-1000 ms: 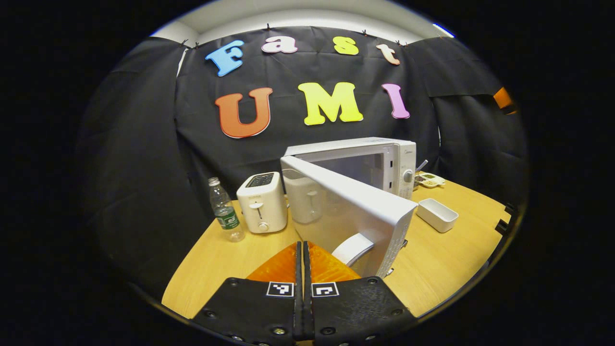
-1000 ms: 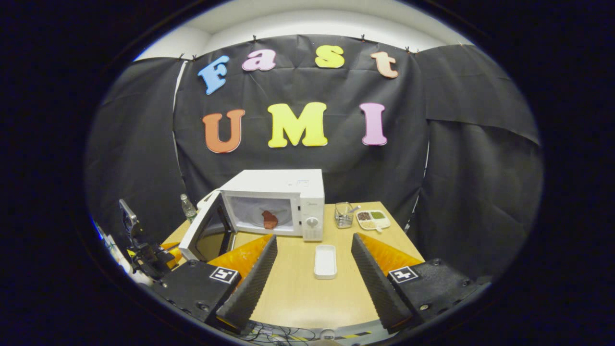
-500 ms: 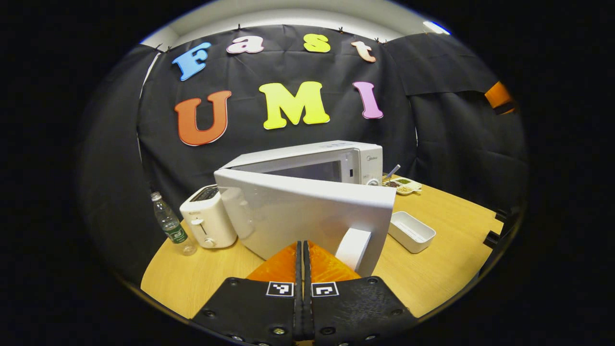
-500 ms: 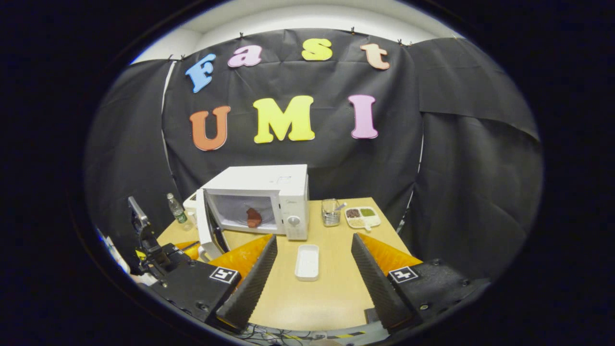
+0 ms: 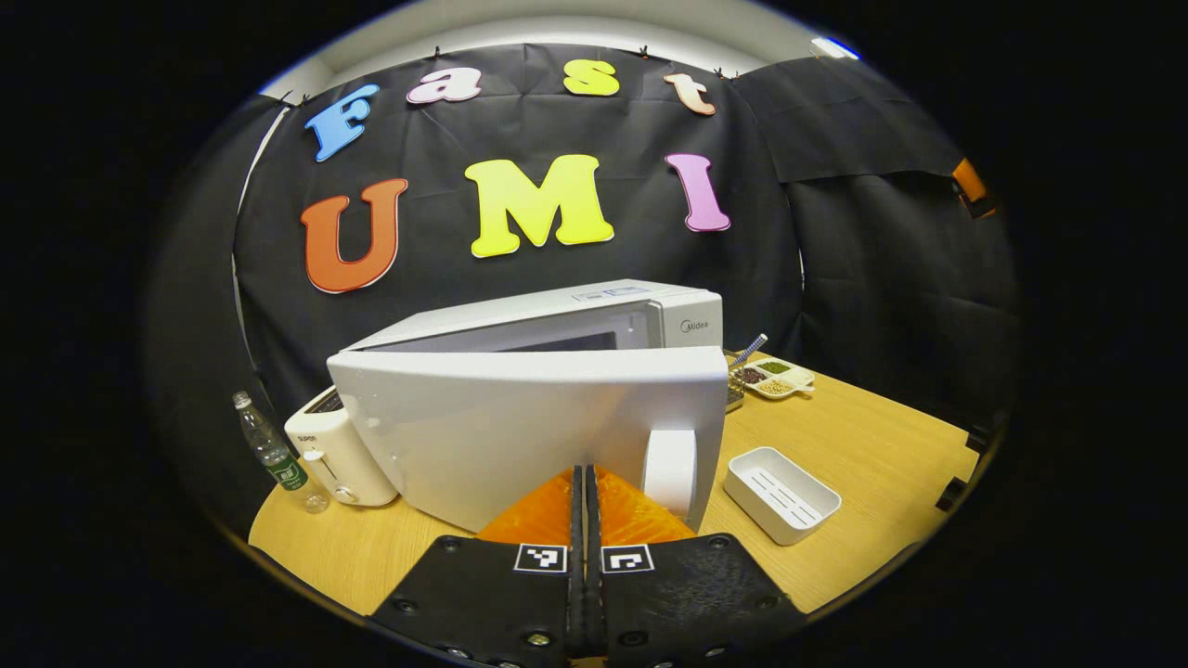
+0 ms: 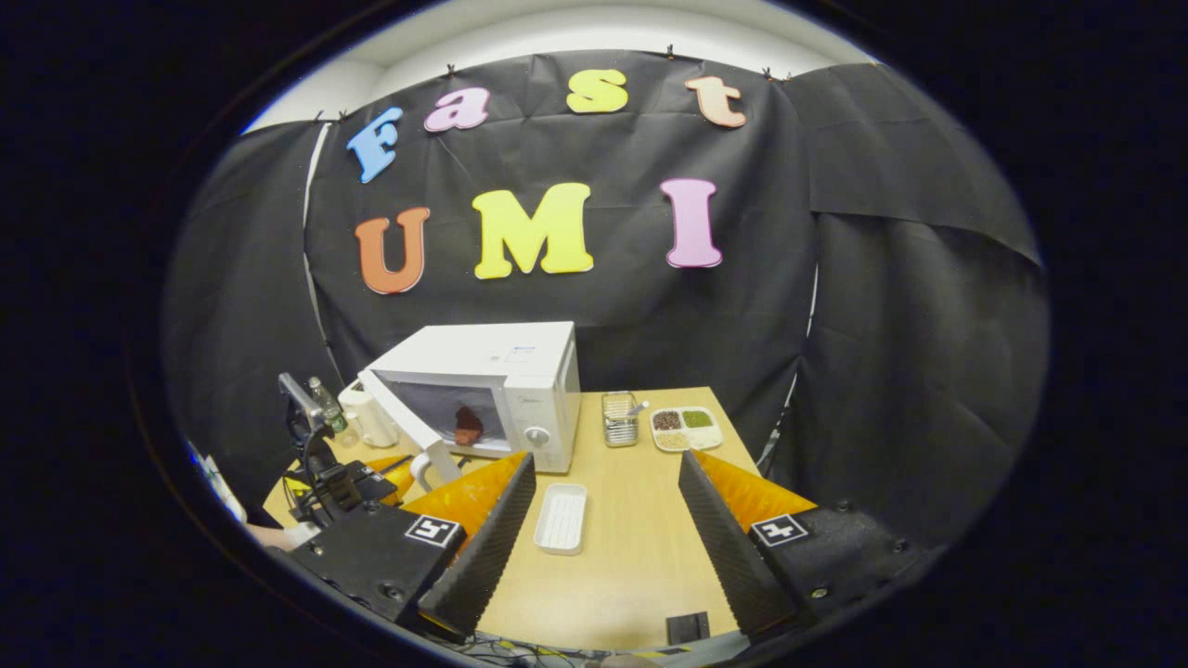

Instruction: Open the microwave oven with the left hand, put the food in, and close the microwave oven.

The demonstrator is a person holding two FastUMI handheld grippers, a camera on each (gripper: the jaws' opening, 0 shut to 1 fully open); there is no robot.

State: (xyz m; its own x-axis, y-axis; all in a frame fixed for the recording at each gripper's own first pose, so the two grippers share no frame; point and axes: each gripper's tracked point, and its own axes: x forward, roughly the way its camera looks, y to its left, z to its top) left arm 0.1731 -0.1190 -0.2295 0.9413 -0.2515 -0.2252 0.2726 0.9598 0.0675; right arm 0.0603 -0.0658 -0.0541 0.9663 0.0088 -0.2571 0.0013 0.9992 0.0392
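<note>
Wooden table (image 6: 631, 547); left tongs (image 5: 586, 482) pressed together vs half-open microwave door (image 5: 520, 436); right tongs (image 6: 608, 506) spread, level.

In the right gripper view we see the microwave (image 6: 501, 371) at the back of the table (image 6: 631, 547), food (image 6: 467, 425) inside it, its door (image 6: 408, 422) ajar; a toaster (image 6: 369, 417) at its nine o'clock, a cutlery holder (image 6: 619, 419) and divided dish (image 6: 685, 429) at three, a tray (image 6: 561, 519) before it
</note>
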